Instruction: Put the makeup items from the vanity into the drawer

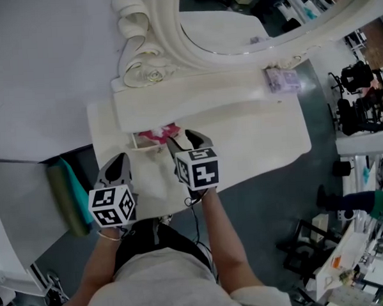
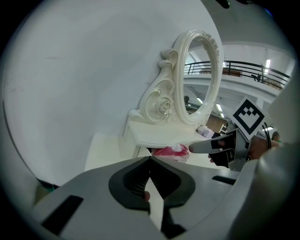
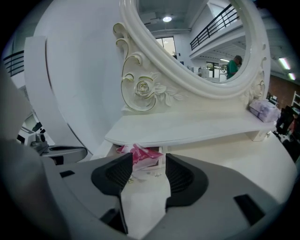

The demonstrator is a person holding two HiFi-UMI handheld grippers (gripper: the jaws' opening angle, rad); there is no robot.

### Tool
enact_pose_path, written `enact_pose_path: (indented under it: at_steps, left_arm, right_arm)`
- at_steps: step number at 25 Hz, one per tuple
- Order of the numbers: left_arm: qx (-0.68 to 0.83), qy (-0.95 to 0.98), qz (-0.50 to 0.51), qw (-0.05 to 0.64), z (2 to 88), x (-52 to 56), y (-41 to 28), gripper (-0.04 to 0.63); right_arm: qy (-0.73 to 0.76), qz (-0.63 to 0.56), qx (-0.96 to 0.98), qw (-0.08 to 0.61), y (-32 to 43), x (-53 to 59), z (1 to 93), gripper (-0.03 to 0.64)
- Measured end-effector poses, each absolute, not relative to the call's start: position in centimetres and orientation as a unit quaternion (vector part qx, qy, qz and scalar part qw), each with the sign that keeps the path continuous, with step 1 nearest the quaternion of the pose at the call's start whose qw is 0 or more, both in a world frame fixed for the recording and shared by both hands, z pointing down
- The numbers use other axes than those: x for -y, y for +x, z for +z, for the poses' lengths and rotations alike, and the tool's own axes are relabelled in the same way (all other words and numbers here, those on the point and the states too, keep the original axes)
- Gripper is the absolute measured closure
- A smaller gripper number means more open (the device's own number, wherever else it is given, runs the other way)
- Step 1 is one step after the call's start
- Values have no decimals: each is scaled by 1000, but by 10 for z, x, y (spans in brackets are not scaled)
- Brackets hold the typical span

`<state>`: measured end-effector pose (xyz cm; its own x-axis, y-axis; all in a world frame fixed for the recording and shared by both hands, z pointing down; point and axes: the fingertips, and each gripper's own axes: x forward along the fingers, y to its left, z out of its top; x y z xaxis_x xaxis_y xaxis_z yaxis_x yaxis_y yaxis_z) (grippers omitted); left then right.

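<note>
Your left tongs [image 1: 121,160] are together at the tips with nothing between them; they hang over the near left corner of the bench [image 1: 268,145], off to the left of the drawer. In the left gripper view the pads meet in a point [image 2: 150,159]; further right in that view, past them, you see the other tongs reaching in.

Next comes the small drawer [image 1: 138,143] under the raised shelf [image 1: 195,101]; it stands pulled out; a pink packet [image 1: 158,133] lies in it, partly under the shelf edge. Some small pale bits [image 3: 156,174] lie on the bench just before the drawer; they are too small to tell what they are.

Your right tongs [image 1: 189,141] stand apart and hold nothing; they point down at the bench just beside the drawer, to its right. In the right gripper view the pink packet shows beyond the gap between the pads [image 3: 149,160], not touching them.

Behind the shelf rises the oval mirror [image 1: 254,11] in its carved white frame. Far right on the shelf sits a lavender pack [image 1: 282,80], near the mirror's foot and well apart from both tongs.
</note>
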<state>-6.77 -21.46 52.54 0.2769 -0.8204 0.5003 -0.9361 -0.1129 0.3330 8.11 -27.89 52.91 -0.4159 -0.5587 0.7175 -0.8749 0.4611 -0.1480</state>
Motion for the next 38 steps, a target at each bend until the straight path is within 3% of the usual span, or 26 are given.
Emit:
enact_pose_path:
  at_steps: [6, 12, 20, 38]
  left_arm:
    - [589, 749, 93, 289, 510, 204, -53, 591]
    - [588, 755, 91, 276, 498, 187, -42, 591]
    - [597, 756, 85, 255, 478, 159, -33, 591]
    - [604, 762, 81, 219, 453, 129, -16, 591]
  right_arm:
    - [476, 273, 799, 245, 98, 263, 511, 402]
    - [492, 275, 797, 217, 108, 239, 500, 488]
    - [504, 270, 801, 178, 125, 205, 482, 549]
    - [497, 260, 816, 142, 132, 153, 470, 595]
